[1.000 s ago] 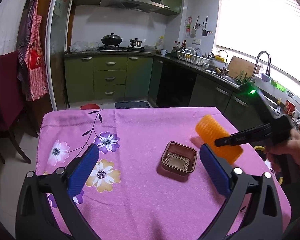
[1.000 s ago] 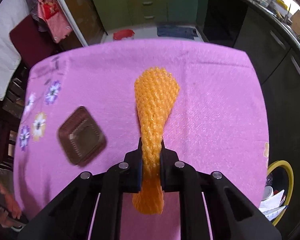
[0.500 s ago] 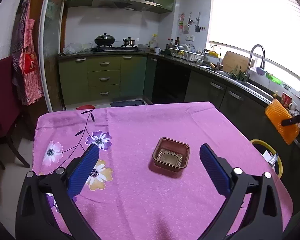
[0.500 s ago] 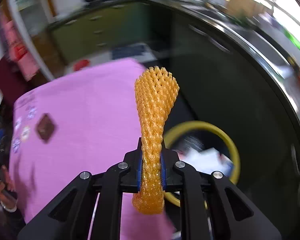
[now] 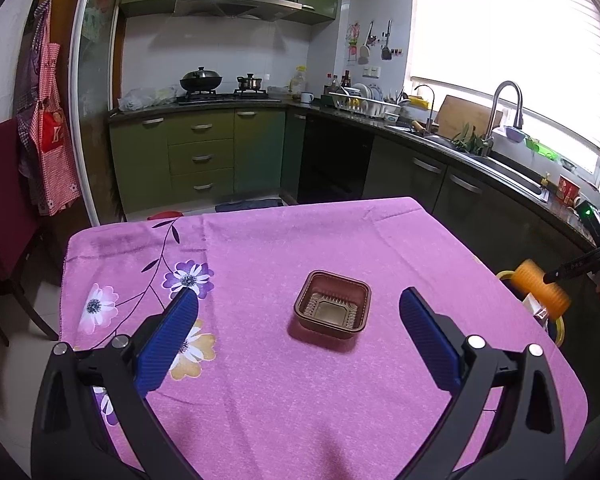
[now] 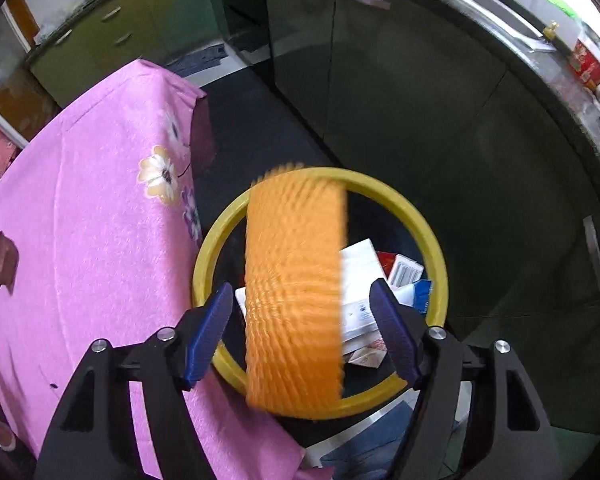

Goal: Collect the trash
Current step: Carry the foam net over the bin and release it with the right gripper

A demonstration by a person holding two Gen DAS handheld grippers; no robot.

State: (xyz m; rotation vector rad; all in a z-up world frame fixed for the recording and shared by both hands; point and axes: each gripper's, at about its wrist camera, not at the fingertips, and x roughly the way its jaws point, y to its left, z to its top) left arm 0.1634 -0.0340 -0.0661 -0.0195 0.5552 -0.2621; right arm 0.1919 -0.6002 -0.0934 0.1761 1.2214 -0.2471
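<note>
An orange foam net sleeve (image 6: 294, 292) hangs blurred between the open fingers of my right gripper (image 6: 306, 332), right above the yellow-rimmed trash bin (image 6: 436, 252). It also shows in the left wrist view (image 5: 542, 294) past the table's right edge. A brown plastic tray (image 5: 332, 310) sits on the pink flowered tablecloth (image 5: 280, 392). My left gripper (image 5: 300, 340) is open and empty, hovering just short of the tray. The tray also shows in the right wrist view (image 6: 5, 262) at the far left.
The bin holds white boxes and paper (image 6: 360, 280). It stands on the floor by the table's right side, beside dark cabinets (image 6: 400, 80). A red chair (image 5: 0, 216) stands left of the table. Kitchen counters and a sink (image 5: 480, 152) lie beyond.
My right gripper swung from over the table to above the bin and opened; the orange net sleeve is loose between its fingers. The left gripper stayed open near the tray.
</note>
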